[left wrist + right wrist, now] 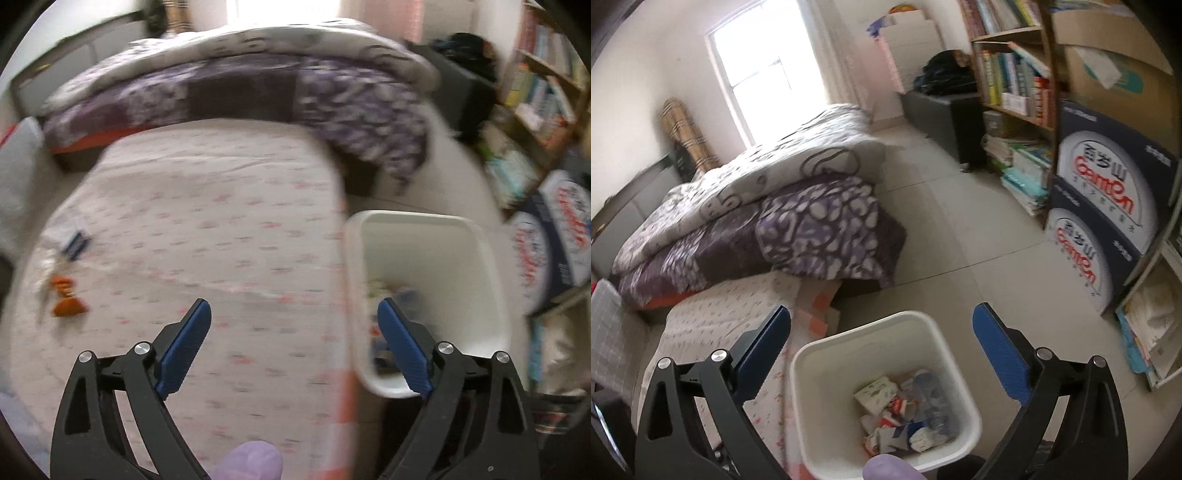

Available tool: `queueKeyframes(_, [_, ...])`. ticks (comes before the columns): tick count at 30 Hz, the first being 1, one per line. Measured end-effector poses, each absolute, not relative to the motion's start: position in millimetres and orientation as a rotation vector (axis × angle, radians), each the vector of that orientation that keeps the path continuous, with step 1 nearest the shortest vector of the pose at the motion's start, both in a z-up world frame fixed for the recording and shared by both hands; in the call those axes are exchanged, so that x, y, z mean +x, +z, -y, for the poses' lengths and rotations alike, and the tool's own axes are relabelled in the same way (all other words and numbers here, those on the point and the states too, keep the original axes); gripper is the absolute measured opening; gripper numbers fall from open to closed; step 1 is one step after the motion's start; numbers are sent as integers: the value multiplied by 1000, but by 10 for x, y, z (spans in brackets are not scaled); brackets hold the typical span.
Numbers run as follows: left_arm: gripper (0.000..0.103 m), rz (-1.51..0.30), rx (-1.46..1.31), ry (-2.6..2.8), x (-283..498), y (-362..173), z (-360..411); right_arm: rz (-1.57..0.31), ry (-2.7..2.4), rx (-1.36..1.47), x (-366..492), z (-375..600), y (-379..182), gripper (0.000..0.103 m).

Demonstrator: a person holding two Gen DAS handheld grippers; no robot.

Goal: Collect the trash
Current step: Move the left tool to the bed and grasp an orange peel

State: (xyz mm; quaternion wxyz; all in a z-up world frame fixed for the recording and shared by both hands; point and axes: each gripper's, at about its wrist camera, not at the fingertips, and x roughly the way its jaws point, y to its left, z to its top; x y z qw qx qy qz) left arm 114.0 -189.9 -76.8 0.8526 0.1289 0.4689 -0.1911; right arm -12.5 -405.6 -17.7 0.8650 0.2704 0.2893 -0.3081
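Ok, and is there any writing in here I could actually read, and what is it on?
"Ganten" in red, with "百岁山" beside it, seen upside down: upper dark carton.
"Ganten", the same print, partly blurred: lower carton.
Book spines: too small to read.
Wrappers in the white bin: print too blurred to read.

The left gripper (pixel 294 314) is pointing steeply downward, its blue-padded jaws standing wide apart with nothing between them. The right gripper (pixel 881 321) is likewise gaping wide and holding nothing. A lilac-gloved fingertip (pixel 251 461) is showing at 6 o'clock in each view.
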Motion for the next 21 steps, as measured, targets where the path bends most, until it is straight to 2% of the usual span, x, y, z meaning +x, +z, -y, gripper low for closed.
queueKeyframes(13, [89,-1124,-54,226,2156,-1296,94,-719,-492,457,489,3319,-363,96])
queueKeyframes(21, [89,-1168,-192,325,2605,-1563,-368,-777,-473,426,719,3126,-482,96])
